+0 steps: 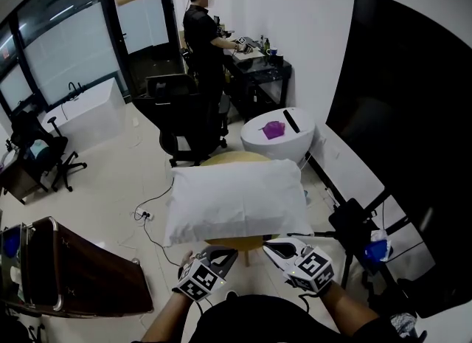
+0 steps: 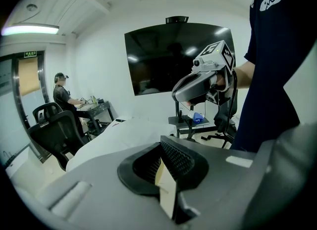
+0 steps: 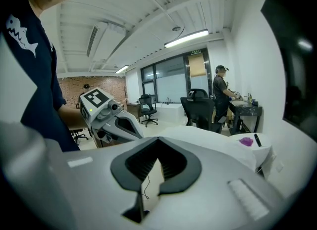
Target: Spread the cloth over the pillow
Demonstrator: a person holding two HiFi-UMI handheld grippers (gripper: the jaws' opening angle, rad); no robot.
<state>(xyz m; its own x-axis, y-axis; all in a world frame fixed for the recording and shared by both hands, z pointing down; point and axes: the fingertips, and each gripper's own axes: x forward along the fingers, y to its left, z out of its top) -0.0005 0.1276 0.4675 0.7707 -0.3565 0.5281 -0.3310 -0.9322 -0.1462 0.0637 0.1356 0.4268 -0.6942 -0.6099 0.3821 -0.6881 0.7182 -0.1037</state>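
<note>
White pillow lying flat on a round wooden table, its four edges overhanging most of the tabletop. The cloth cannot be told apart from the pillow's white surface in any view.

Left gripper and right gripper are held side by side just off the pillow's near edge and do not touch it. Their tips are angled toward each other. Each gripper view shows its jaws closed together with nothing between them.

Far side: a black office chair and a white round side table stand close to the pillow's far edge. The side table carries a purple item and a black remote.

Right side: a black stand and a large dark screen crowd the pillow's right edge.

Left side: open tiled floor crossed by a cable, with a brown case nearer the viewer.

A person stands at the far desk.
</note>
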